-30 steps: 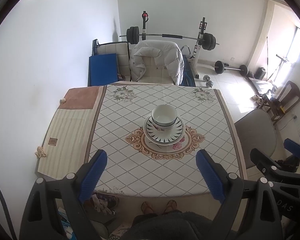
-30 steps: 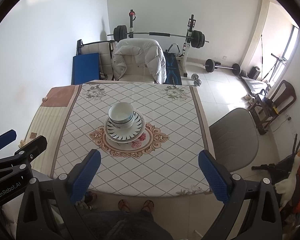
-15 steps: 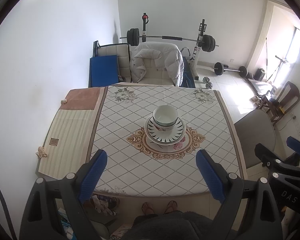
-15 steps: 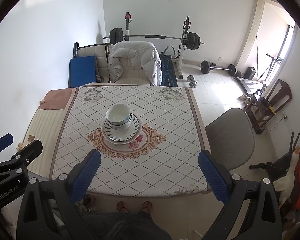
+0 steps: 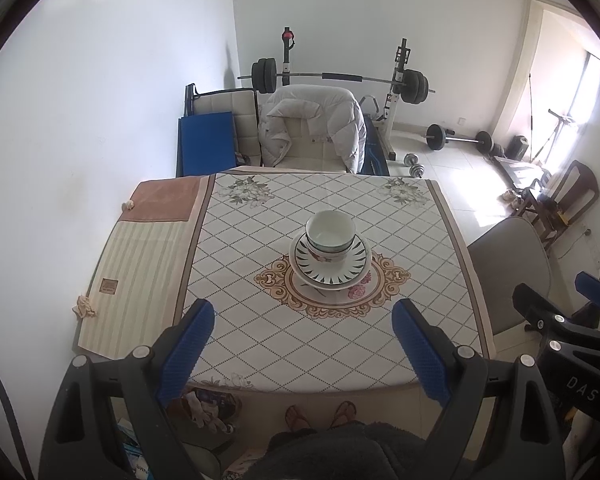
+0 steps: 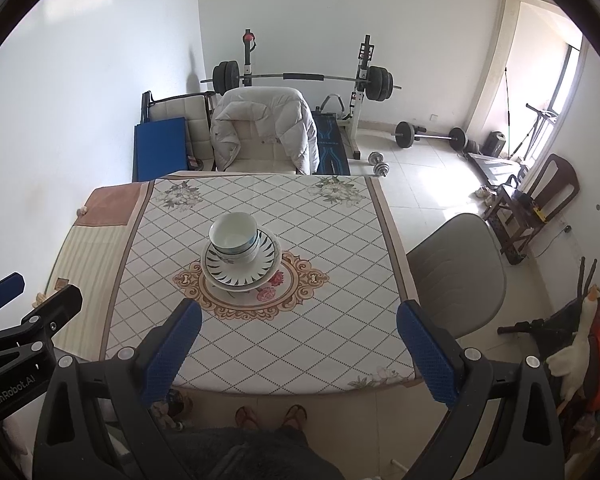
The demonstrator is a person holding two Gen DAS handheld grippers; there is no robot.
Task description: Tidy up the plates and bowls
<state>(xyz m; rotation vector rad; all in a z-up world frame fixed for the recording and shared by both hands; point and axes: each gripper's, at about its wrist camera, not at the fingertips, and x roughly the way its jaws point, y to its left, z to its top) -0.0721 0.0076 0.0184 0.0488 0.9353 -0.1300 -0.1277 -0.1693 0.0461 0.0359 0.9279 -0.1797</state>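
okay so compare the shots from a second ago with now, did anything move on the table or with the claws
Nothing on the table moved. The bowls sit stacked on the plates at the middle of the tablecloth, as before. The left claw and the right claw stay wide open and empty, back from the dishes; only the view drifted slightly. Nothing was gripped or let go.

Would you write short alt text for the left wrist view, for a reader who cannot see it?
Stacked bowls sit on stacked plates in the middle of a table with a diamond-patterned cloth. The open left gripper hangs near the table's front edge, holding nothing, with a weight bench behind.
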